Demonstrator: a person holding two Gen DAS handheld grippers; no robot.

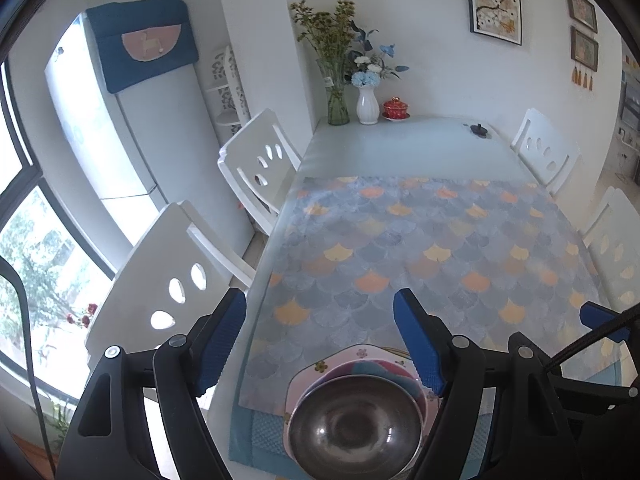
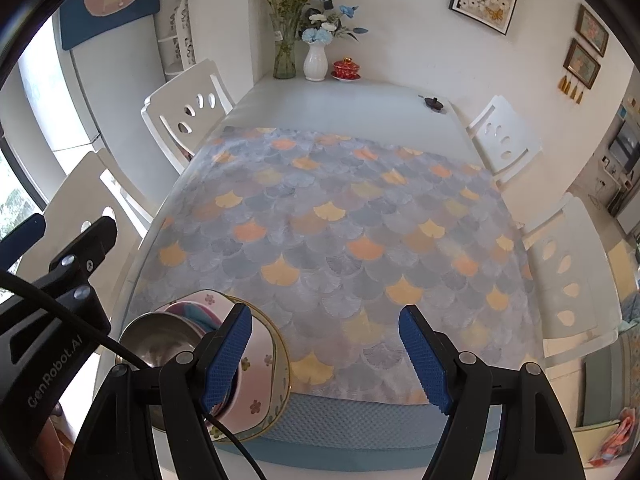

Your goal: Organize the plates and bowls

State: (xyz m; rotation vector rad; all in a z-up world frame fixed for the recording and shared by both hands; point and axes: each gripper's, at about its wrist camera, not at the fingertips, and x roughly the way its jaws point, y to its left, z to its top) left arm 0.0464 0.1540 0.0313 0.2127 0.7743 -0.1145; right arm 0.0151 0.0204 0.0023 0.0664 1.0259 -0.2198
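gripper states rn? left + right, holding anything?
Left gripper: open, holding nothing, above the metal bowl stacked on the plates.
Right gripper: open, holding nothing, beside the stack.

Only one readable text: "GenRobot.AI", printed in pale letters along the black body of the left gripper (image 2: 24, 272), left of the steel bowl (image 2: 160, 338), in the right wrist view.
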